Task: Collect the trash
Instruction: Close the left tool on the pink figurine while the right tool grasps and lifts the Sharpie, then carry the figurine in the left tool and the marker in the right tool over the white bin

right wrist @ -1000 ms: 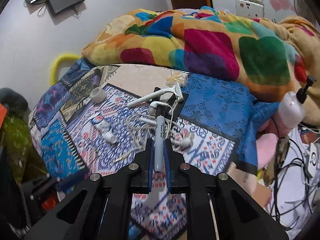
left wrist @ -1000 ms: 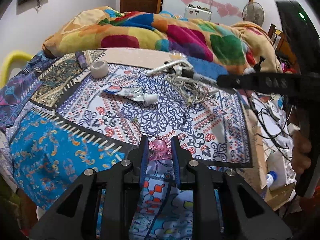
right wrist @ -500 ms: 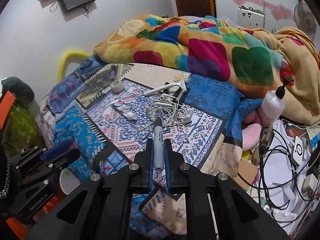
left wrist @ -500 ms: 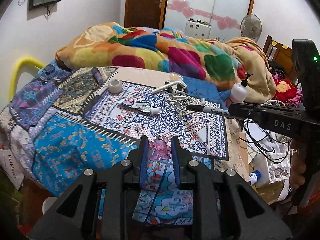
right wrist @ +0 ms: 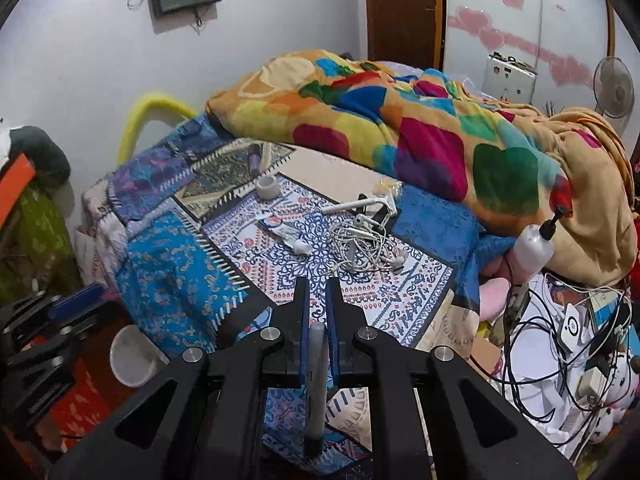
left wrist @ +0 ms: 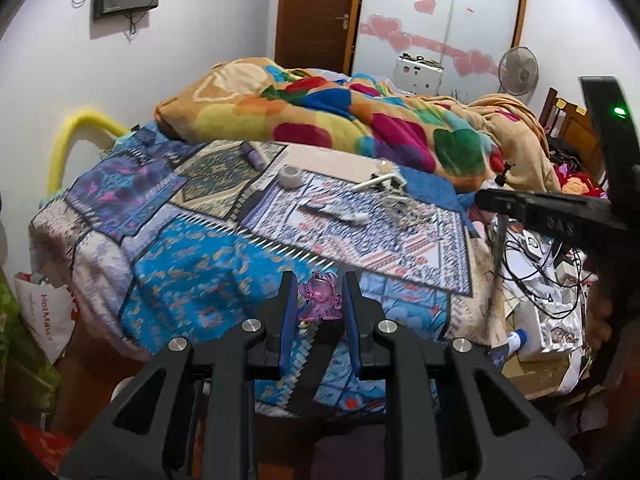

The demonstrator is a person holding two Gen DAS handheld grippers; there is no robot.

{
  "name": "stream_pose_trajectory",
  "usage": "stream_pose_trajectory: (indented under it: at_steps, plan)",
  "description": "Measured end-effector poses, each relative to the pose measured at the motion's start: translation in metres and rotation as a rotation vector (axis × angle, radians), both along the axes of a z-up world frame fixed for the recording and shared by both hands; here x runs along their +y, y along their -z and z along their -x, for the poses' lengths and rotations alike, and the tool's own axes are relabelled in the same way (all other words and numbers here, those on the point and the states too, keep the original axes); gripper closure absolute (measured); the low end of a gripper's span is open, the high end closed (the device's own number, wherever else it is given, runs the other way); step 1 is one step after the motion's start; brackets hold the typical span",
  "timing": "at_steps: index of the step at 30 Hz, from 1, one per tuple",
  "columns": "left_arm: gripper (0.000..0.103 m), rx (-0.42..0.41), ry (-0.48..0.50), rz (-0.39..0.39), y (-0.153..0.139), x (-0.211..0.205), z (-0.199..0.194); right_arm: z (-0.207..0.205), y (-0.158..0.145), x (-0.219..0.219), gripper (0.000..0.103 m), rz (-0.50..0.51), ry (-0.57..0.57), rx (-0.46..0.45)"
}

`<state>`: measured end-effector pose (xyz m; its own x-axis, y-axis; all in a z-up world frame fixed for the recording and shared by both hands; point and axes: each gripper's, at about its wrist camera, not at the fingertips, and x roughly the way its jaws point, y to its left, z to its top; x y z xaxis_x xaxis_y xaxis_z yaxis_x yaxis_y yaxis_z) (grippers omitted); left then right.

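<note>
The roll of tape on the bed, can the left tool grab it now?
Probably not. The left tool is shut on a pink toy, and the roll of tape lies far across the bed.

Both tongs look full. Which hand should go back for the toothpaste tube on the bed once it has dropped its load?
Probably left. The toothpaste tube lies nearer the bed's left side. Left tongs hold a pink figurine, right tongs a marker, so neither is free yet.

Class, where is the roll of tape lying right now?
In both views the roll of tape lies on the bed, just below the purple tube.
</note>
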<state>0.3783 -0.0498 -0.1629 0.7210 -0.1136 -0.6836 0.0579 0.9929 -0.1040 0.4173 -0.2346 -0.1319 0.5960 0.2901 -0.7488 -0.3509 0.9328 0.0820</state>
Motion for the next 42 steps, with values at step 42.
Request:
stream_pose_trajectory:
  at_steps: [42]
  plan:
    - [0.081,0.107,-0.066,0.012,0.049,0.029,-0.010,-0.046,0.096,-0.015,0.093,0.070,-0.005,0.249]
